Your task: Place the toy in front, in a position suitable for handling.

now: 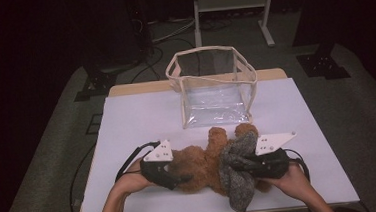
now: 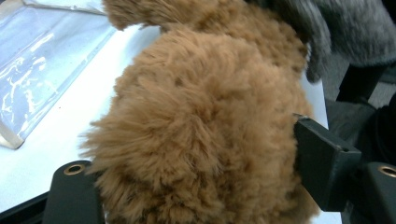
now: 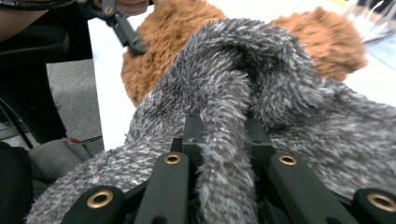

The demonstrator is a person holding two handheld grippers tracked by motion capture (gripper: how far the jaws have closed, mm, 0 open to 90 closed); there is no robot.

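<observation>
Step in hand looks like dressing or undressing the bear [image 1: 202, 166] in its grey knit [image 1: 238, 175]; which of the two I cannot tell. Bear lies near the table's [image 1: 141, 114] front edge, about midway along it, knit bunched over its right half. Left gripper [image 1: 177, 179] is at the bear's left end, jaws apart with brown fur bulging between them; whether the pads actually press I cannot tell. Right gripper [image 1: 238, 166] has its jaws drawn in tight on a fold of the knit. Next move, as I judge it, calls for the left to hold the body firm while the right draws the knit along it, without dragging the bear off the front edge. White table; clear bag [image 1: 213, 84] stands open at the back edge. Grey carpet, cables, dark room, pale stand [image 1: 231, 5] behind.
</observation>
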